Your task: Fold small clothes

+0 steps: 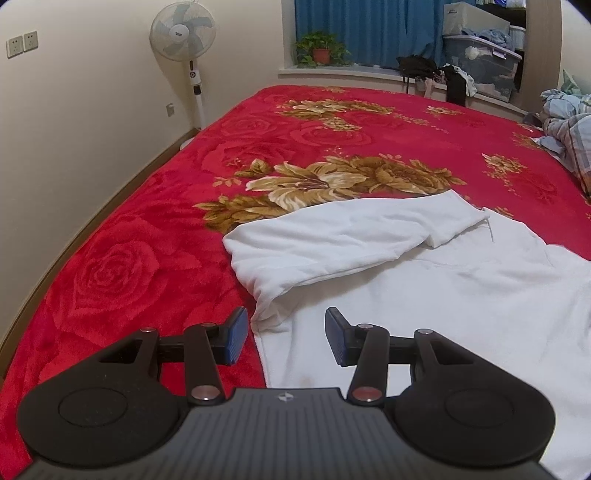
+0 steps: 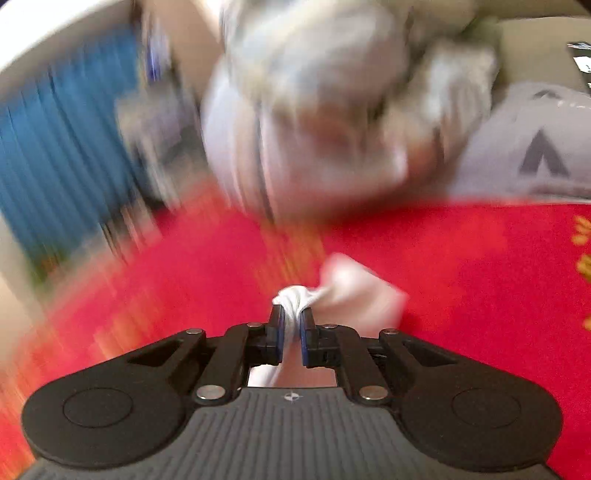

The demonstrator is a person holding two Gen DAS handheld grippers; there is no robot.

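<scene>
A white garment lies spread on the red flowered bedspread, with one sleeve folded across its upper part. My left gripper hovers open over the garment's left edge, nothing between its blue pads. In the right wrist view, which is heavily blurred, my right gripper is shut on a bunched piece of the white garment, and the cloth trails off to the right above the red bedspread.
A heap of pale clothes and a grey garment lie at the far side of the bed. A standing fan, a potted plant, a blue curtain and storage boxes line the window side.
</scene>
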